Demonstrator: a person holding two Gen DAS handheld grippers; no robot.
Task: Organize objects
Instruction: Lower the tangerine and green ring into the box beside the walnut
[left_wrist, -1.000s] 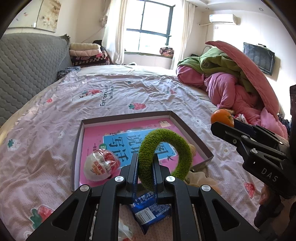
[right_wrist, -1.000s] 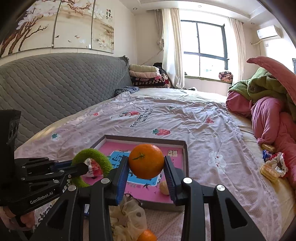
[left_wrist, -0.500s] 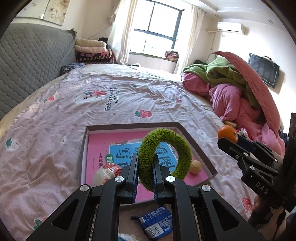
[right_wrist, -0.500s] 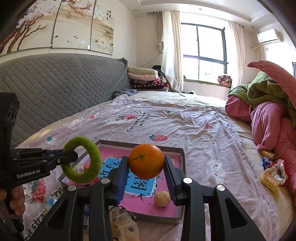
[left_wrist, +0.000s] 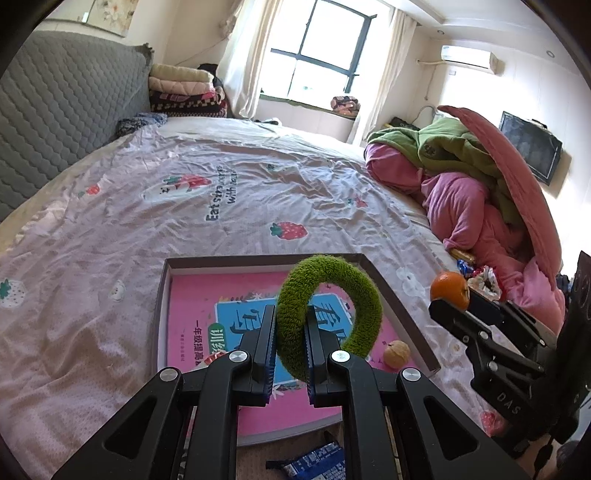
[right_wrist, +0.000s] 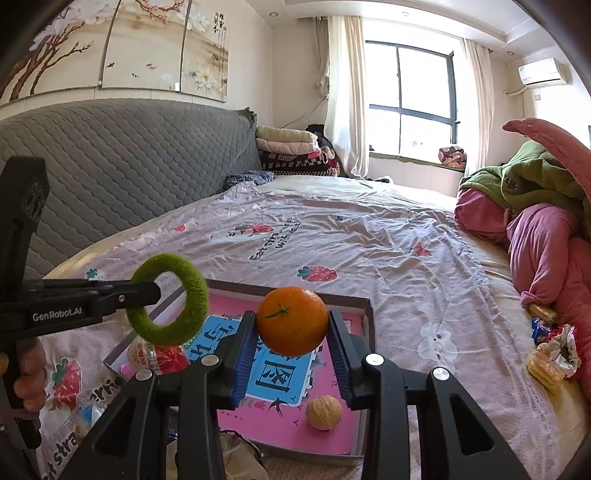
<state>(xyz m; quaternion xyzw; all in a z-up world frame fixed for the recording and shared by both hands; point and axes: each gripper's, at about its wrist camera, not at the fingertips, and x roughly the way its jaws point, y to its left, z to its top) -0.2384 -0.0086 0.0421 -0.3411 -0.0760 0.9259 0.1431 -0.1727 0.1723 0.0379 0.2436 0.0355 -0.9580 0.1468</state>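
Observation:
My left gripper (left_wrist: 290, 325) is shut on a fuzzy green ring (left_wrist: 354, 295) and holds it above a shallow grey-rimmed box (left_wrist: 402, 314) with a pink book inside. The ring also shows in the right wrist view (right_wrist: 195, 295). My right gripper (right_wrist: 291, 332) is shut on an orange (right_wrist: 291, 319) above the box (right_wrist: 365, 314). The orange shows at the right of the left wrist view (left_wrist: 448, 286). In the box lie a walnut (right_wrist: 324, 411) and a red-and-white wrapped snack (right_wrist: 151, 354).
A blue snack packet (left_wrist: 314, 461) lies on the bed in front of the box. Snack wrappers (right_wrist: 546, 350) lie at the right by a pile of pink and green bedding (right_wrist: 535, 206). A grey headboard (right_wrist: 110, 155) and folded blankets (right_wrist: 288, 151) stand behind.
Both grippers have risen and drawn back with their loads. The box now lies lower and farther below them. The ring and the orange stay held.

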